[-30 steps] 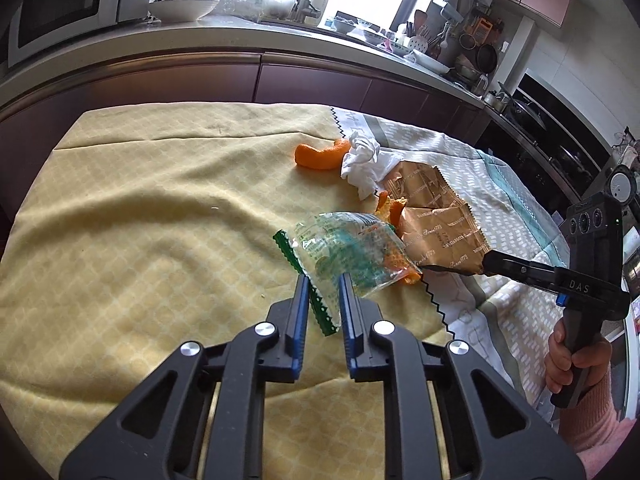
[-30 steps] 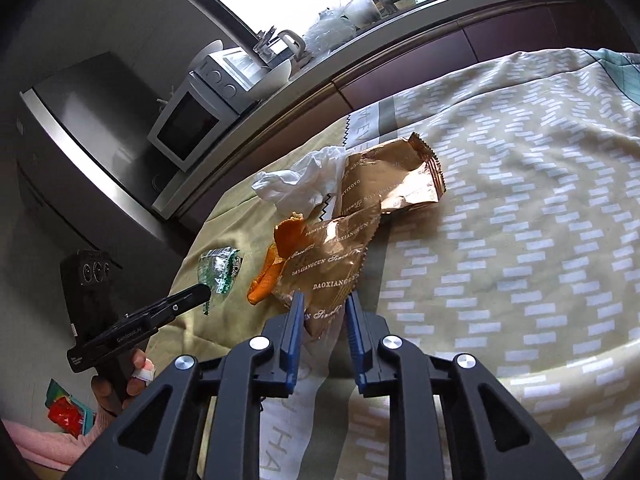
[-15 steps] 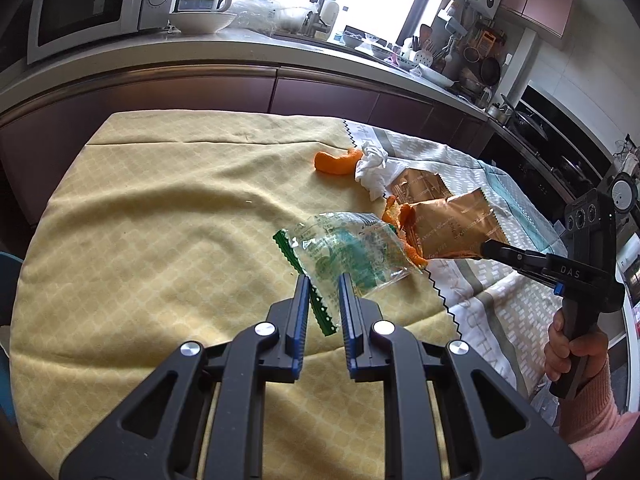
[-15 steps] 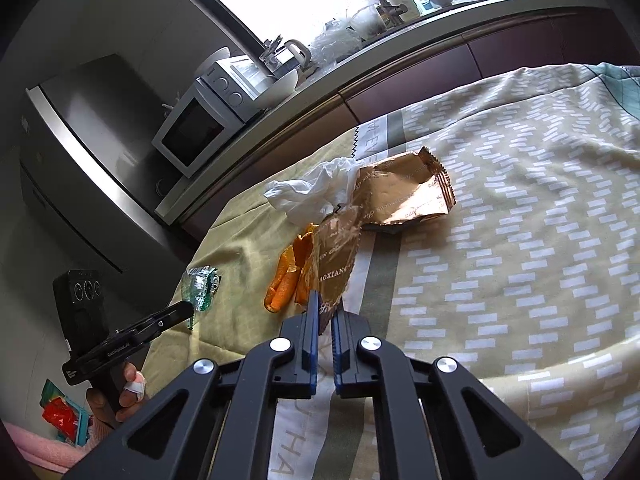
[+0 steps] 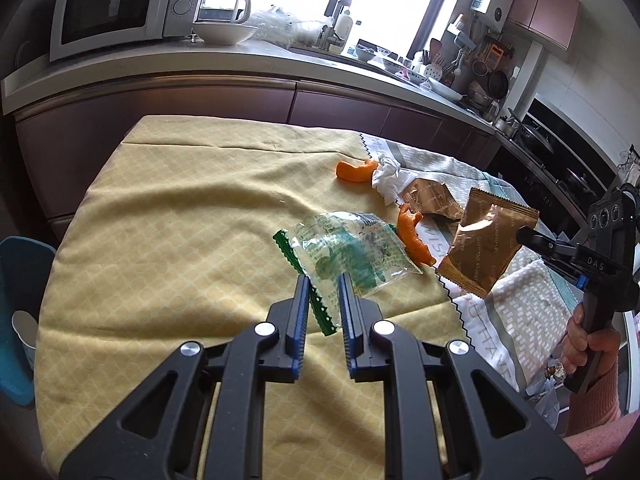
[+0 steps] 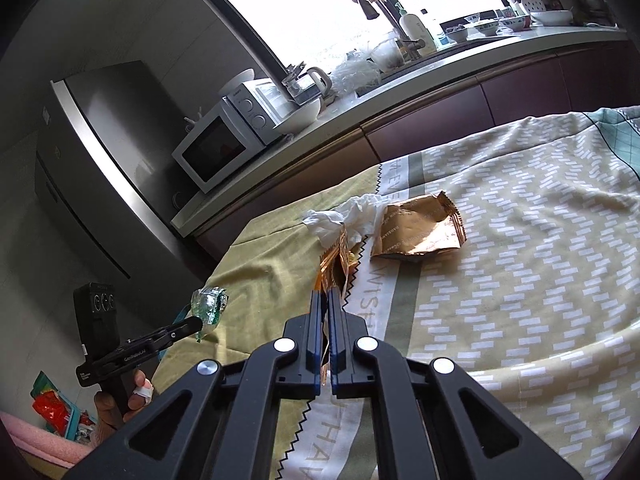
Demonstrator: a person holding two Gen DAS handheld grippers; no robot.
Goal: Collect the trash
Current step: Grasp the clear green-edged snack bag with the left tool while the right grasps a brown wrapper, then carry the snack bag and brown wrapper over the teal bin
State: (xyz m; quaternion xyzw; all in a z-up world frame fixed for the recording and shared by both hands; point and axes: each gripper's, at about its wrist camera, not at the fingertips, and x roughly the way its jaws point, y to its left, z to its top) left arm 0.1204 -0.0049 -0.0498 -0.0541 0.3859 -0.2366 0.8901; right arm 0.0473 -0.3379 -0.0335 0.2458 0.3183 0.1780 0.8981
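My right claw (image 6: 325, 300) pinches the gold wrapper (image 5: 486, 246) clear of the worktop (image 5: 168, 216) for binning (left claw (image 5: 323, 292) grips the clear green-edged bag (image 5: 348, 256)).

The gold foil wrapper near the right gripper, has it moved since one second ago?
Yes. The gold foil wrapper has risen off the patterned tablecloth, pinched by the right gripper; the second wrapper stays flat.

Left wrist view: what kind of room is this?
A home kitchen, most likely: a microwave and white bowl sit on a long counter, with utensils and pans at its far end.
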